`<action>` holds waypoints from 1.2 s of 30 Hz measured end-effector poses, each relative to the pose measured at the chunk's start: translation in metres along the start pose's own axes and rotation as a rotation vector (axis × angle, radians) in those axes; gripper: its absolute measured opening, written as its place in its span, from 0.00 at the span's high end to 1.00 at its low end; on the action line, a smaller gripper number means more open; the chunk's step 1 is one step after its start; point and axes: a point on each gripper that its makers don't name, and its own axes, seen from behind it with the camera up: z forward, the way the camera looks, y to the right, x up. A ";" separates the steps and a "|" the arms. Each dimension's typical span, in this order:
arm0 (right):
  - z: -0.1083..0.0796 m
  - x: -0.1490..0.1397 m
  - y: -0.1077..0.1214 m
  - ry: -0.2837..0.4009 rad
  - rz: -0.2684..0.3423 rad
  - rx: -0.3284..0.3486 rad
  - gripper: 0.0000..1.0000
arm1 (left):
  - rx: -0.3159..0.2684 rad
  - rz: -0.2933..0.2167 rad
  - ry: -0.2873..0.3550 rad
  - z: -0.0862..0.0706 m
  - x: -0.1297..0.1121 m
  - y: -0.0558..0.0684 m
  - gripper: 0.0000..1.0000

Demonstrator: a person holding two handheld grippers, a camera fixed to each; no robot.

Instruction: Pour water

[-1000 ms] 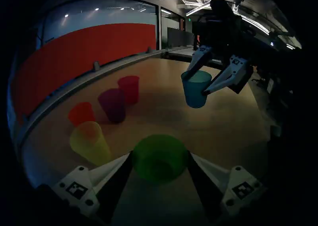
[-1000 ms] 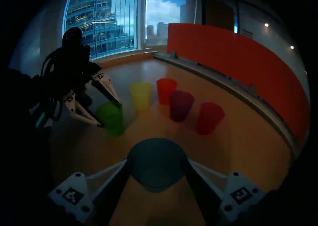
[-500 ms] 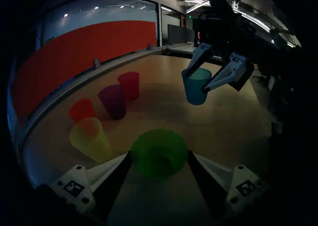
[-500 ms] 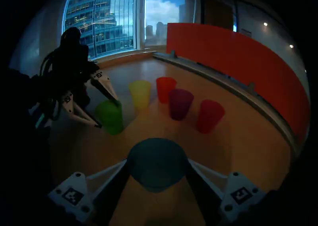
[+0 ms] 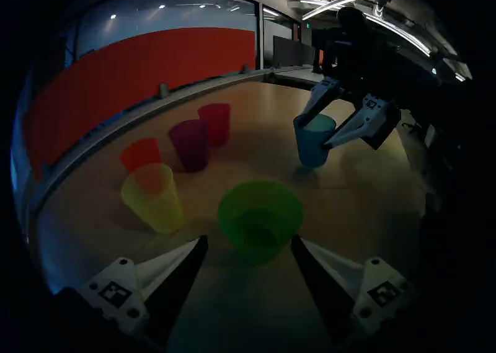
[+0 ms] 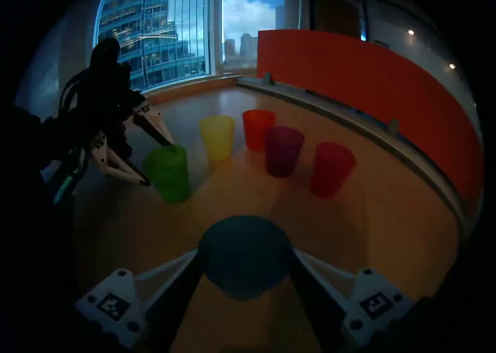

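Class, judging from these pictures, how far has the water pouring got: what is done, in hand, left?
Done: the right gripper grips the blue cup, upright and low at the table. In hand: the left gripper flanks the upright green cup; whether it presses it is unclear. Left: neither cup tilts and no water shows, so the pour seems yet to come.

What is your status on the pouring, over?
Right gripper shut on blue cup, upright. Left gripper at green cup, grip unclear. Yellow cup, orange cup, purple cup, red cup aside, not between.
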 end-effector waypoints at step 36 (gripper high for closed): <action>-0.007 -0.022 -0.004 -0.026 -0.002 -0.032 0.00 | 0.033 -0.054 0.034 -0.027 -0.004 -0.008 0.00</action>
